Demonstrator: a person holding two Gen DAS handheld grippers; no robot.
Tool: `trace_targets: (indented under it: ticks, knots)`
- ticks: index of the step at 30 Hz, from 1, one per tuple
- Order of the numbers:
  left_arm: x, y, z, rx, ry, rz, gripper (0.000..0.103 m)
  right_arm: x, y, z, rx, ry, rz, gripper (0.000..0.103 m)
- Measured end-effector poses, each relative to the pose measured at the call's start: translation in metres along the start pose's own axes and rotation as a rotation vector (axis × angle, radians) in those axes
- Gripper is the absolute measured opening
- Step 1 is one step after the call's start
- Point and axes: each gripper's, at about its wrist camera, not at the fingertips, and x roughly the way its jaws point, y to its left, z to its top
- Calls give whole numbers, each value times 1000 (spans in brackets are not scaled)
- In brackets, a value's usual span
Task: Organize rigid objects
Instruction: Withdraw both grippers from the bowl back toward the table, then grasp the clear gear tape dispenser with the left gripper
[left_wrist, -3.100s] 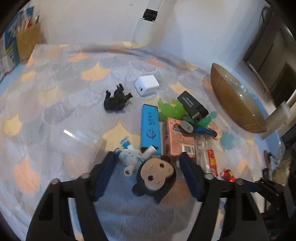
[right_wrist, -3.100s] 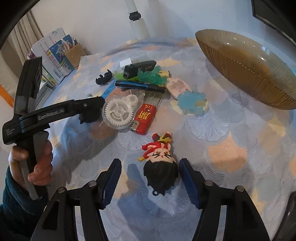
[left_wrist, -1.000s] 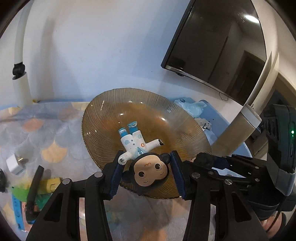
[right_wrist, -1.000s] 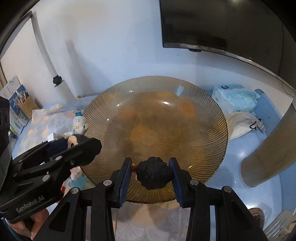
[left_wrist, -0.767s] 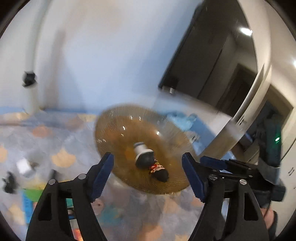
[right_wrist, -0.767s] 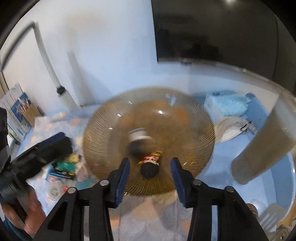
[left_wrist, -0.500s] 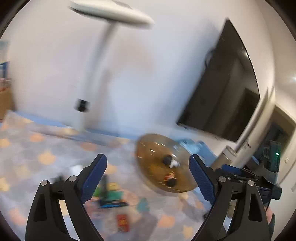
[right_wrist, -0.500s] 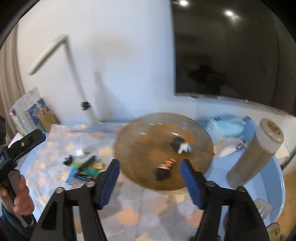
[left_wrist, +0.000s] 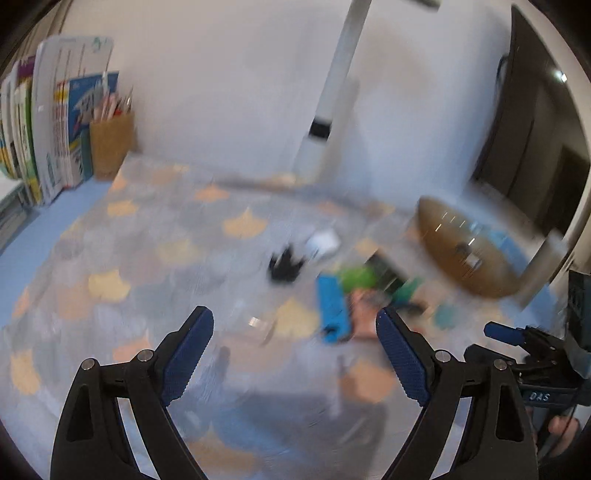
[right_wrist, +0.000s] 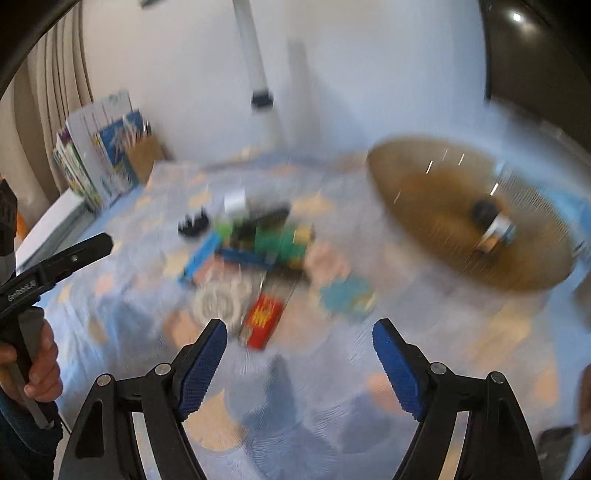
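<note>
One brown ribbed bowl (right_wrist: 443, 192) stands on the table (right_wrist: 424, 332), with at least one toy figure (right_wrist: 493, 225) inside it; blur hides any others. Left of the bowl lie one black figurine (right_wrist: 192, 223), one white cube (right_wrist: 235, 201), one blue bar (left_wrist: 332, 308) and one red lighter (right_wrist: 264, 319). Two hand-held grippers show: left hand-held gripper (left_wrist: 294, 347), right hand-held gripper (right_wrist: 300, 360).

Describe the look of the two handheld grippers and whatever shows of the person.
Both the left gripper and right gripper have black angular frames, silver rivets and textured blue pads on the fingers. White lettering marks the bodies. A dark teal sleeve covers the left wrist.
</note>
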Motion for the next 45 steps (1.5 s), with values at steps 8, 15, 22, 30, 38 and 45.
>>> trace_targets:
  ticks: [8, 15, 22, 30, 38, 45]
  knots:
    - [7, -10, -17, 91, 7, 52, 89, 23, -9, -10, 54, 34, 8, 80]
    - [11, -21, -15, 116, 68, -14, 77, 16, -26, -4, 117, 5, -21, 80]
    - [27, -69, -8, 121, 181, -219, 72, 29, -34, 33, 129, 77, -102, 64]
    - [63, -83, -14, 62, 277, -242, 29, 54, -21, 32, 97, 92, -162, 49]
    - [38, -64, -18, 38, 245, -240, 12, 33, -21, 22, 97, 56, -65, 35]
    - [6, -47, -40, 58, 249, -170, 18, 22, 13, -3, -2, 71, -14, 35]
